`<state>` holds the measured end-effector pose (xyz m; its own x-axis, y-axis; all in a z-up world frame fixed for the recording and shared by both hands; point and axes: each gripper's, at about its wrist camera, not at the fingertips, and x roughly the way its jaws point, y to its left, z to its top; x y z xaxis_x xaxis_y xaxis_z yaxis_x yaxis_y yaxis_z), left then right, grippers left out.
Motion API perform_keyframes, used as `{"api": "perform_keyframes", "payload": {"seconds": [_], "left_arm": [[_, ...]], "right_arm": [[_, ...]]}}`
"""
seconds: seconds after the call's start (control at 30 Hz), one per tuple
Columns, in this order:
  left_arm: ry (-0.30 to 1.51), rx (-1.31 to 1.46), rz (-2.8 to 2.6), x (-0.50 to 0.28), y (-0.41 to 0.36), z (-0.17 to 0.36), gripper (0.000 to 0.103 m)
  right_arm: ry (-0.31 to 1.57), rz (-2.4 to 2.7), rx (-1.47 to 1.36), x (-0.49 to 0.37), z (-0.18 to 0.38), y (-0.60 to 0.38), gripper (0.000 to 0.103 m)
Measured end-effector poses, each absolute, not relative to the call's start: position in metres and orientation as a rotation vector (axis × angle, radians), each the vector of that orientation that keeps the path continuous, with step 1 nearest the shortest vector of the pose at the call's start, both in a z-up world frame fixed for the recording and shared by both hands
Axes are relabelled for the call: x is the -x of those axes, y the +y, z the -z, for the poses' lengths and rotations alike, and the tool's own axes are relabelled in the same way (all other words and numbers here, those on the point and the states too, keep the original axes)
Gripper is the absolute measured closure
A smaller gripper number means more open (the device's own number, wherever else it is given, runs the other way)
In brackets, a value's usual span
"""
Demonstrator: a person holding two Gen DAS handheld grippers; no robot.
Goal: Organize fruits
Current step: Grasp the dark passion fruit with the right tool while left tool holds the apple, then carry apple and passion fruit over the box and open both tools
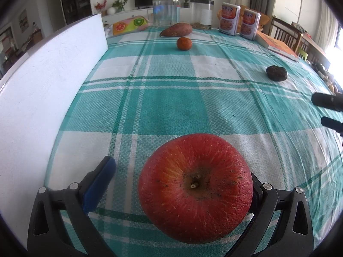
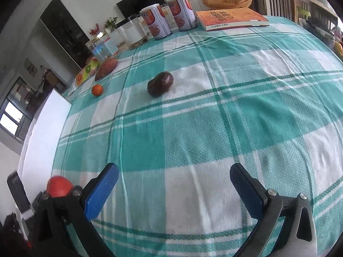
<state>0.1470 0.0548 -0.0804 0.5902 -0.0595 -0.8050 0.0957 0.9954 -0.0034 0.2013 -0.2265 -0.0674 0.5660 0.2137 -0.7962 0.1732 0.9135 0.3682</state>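
A large red apple [image 1: 195,189] sits on the green-and-white checked cloth between the fingers of my left gripper [image 1: 181,169]. The right finger touches the apple; the blue left pad [image 1: 99,184] stands clear of it, so the gripper is open. The same apple [image 2: 59,185] shows at the lower left of the right wrist view. Farther off lie a small tangerine [image 1: 184,43] [image 2: 97,90], a sweet potato [image 1: 176,30] [image 2: 106,68] and a dark wrinkled fruit [image 1: 276,72] [image 2: 160,84]. My right gripper [image 2: 174,168] hovers open over bare cloth; its fingers also enter at the right edge of the left wrist view.
A white board [image 1: 42,85] [image 2: 42,132] runs along the table's left edge. At the far end stand a glass jar [image 1: 165,10], a second clear container [image 1: 201,12], two printed cans [image 1: 240,22] and a fruit-patterned box [image 1: 128,25]. An orange book [image 2: 231,19] lies at the far right.
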Motion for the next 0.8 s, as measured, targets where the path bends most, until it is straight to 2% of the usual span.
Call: {"api": "perform_keyframes", "payload": {"seconds": [0.1,0.2,0.23,0.27,0.3,0.47,0.67,0.8], "left_arm": [[0.935,-0.041,0.091,-0.147,0.055,0.08,0.0],[0.935,-0.041,0.091,-0.147,0.055,0.08,0.0],[0.935,-0.041,0.091,-0.147,0.055,0.08,0.0],[0.935,-0.041,0.091,-0.147,0.055,0.08,0.0],[0.935,-0.041,0.091,-0.147,0.055,0.08,0.0],[0.935,-0.041,0.091,-0.147,0.055,0.08,0.0],[0.935,-0.041,0.091,-0.147,0.055,0.08,0.0],[0.935,-0.041,0.091,-0.147,0.055,0.08,0.0]], "right_arm": [[0.961,0.003,-0.462,-0.254,0.075,-0.222,0.004],[0.927,0.053,-0.375,-0.288,0.079,-0.207,0.012],[0.921,0.062,-0.344,-0.294,0.079,-0.202,0.019],[0.916,0.071,-0.306,-0.298,0.078,-0.197,0.044],[0.926,0.044,-0.307,-0.3,0.079,-0.194,0.06],[0.956,-0.071,-0.334,-0.28,0.075,-0.193,0.06],[0.999,-0.299,-0.407,-0.215,0.065,-0.183,0.06],[1.029,-0.41,-0.347,-0.168,0.067,-0.169,0.06]]}}
